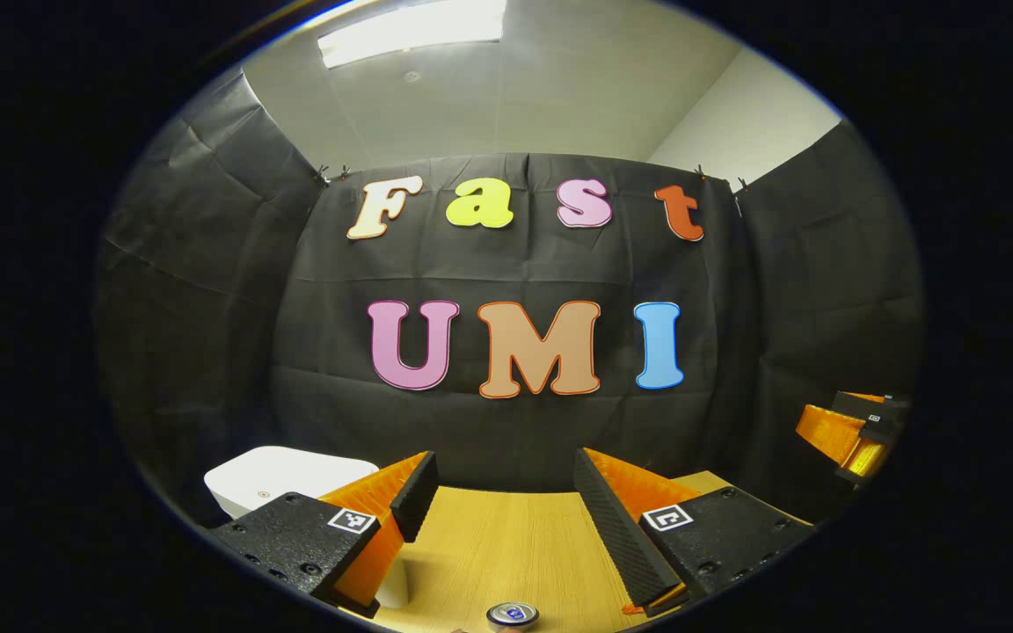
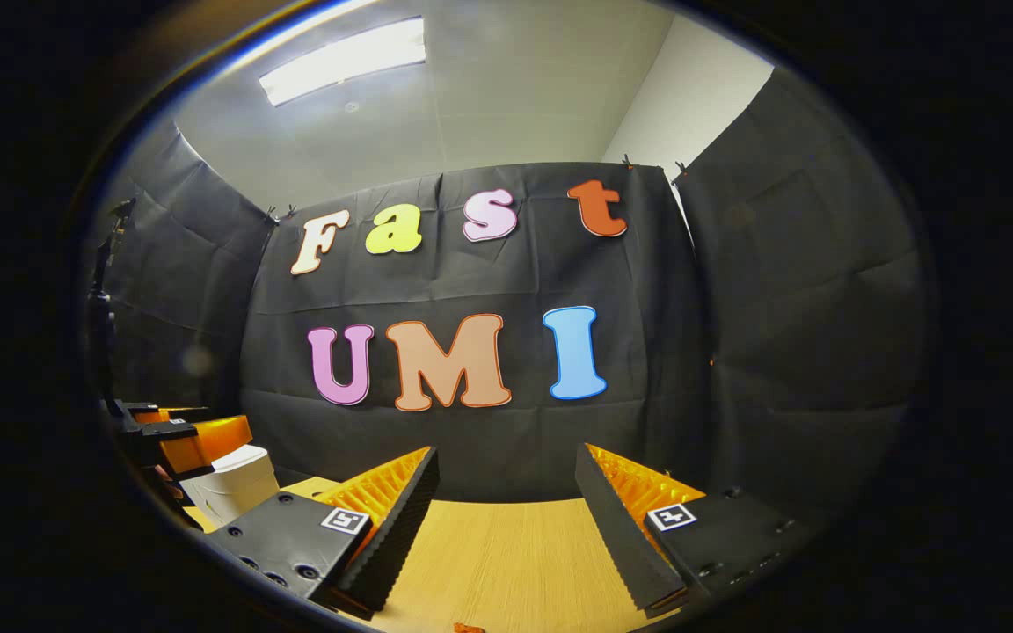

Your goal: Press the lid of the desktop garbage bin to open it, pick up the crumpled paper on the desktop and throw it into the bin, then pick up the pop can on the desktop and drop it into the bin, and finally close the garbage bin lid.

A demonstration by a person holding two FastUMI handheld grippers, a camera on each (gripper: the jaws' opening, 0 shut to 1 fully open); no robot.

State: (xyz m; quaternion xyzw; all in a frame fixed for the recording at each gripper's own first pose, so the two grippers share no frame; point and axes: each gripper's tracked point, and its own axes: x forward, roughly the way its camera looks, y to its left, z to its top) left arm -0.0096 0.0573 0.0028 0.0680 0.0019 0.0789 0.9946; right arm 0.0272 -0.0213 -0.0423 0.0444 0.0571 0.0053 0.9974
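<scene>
The wooden desktop [image 1: 506, 545] is seen below both grippers, with the white garbage bin [image 1: 282, 475] standing at its far left, lid down and flat; the opening step is judged not yet done. The left gripper [image 1: 506, 519] is held above the desk just right of the bin, fingers spread and holding nothing. The right gripper [image 2: 506, 527] hovers farther right, likewise spread and empty. A press on the lid by the left gripper is judged the next move, calling for a short shift leftward and down. The pop can [image 1: 512, 614] stands upright at the near edge. The crumpled paper cannot be placed. No obstruction near the bin is noted.
</scene>
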